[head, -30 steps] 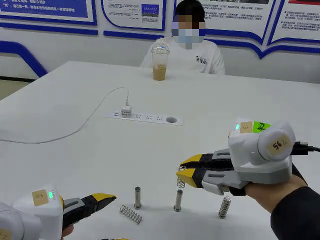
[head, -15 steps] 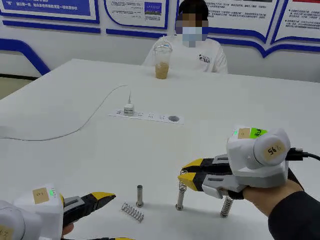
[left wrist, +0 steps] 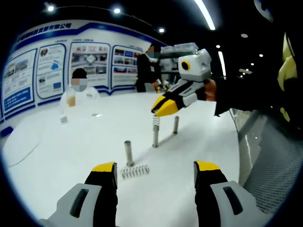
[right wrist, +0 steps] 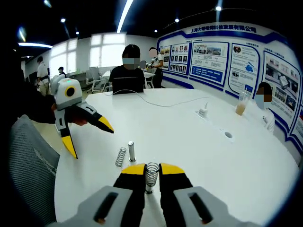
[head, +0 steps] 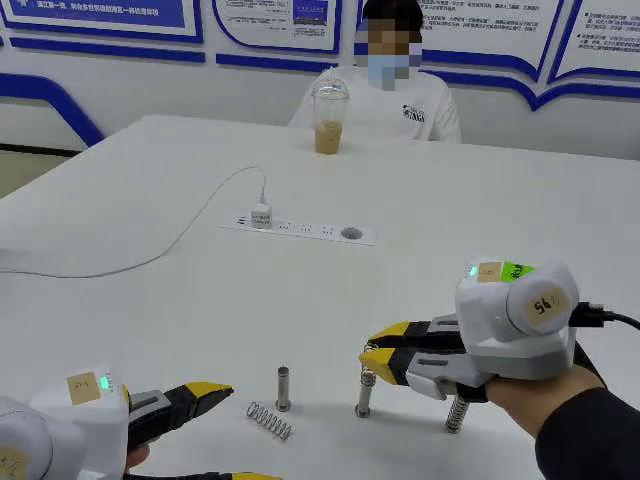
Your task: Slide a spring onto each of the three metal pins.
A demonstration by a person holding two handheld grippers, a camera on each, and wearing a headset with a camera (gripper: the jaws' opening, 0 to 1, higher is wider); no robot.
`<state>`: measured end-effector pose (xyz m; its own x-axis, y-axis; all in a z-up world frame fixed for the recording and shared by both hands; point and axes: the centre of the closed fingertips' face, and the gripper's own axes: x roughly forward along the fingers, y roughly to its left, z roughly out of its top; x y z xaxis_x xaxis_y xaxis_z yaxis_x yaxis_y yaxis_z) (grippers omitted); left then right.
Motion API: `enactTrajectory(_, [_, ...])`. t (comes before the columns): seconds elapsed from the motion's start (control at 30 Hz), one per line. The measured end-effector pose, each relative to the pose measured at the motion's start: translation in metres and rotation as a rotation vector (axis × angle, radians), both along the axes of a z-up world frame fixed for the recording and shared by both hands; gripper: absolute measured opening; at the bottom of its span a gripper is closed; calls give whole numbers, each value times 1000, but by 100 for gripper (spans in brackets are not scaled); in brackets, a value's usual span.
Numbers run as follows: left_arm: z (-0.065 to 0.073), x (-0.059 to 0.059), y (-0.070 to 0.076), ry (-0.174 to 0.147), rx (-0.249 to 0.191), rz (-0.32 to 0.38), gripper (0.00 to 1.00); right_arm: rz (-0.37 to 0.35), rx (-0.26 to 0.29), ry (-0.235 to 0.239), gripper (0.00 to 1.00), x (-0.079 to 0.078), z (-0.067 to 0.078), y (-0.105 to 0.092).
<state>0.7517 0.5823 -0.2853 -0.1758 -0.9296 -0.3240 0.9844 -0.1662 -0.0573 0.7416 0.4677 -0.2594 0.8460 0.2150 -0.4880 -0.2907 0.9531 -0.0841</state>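
Three metal pins stand near the table's front edge. The left pin [head: 283,388] [left wrist: 128,152] [right wrist: 132,151] is bare. My right gripper [head: 368,352] [right wrist: 151,171] is shut on a spring [head: 368,377] [right wrist: 151,174] [left wrist: 155,124], holding it upright over the top of the middle pin [head: 364,402] [left wrist: 155,138]. The right pin [head: 456,412] [left wrist: 175,124] wears a spring. A loose spring [head: 269,421] [left wrist: 135,171] [right wrist: 120,156] lies flat beside the left pin. My left gripper [head: 228,432] [left wrist: 155,171] is open just short of that loose spring, holding nothing.
A white power strip [head: 300,228] with a plugged charger and a long cable [head: 170,245] lies mid-table. A plastic cup of drink [head: 329,125] stands at the far edge in front of a seated person [head: 400,95]. Other people sit behind in the right gripper view.
My right gripper has come down a little with the spring onto the top of the middle pin. The left gripper has stayed in place; the head camera has shifted slightly.
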Motion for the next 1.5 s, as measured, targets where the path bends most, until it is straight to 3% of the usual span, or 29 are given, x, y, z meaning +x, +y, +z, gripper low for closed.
enactTrajectory(0.87, [-2,-1,0,3,8,0,67,6,-31,82,12,-1,-35,5])
enactTrajectory(1.5, [-1,-2,0,5,7,-2,67,-8,-38,108,12,-2,-44,4])
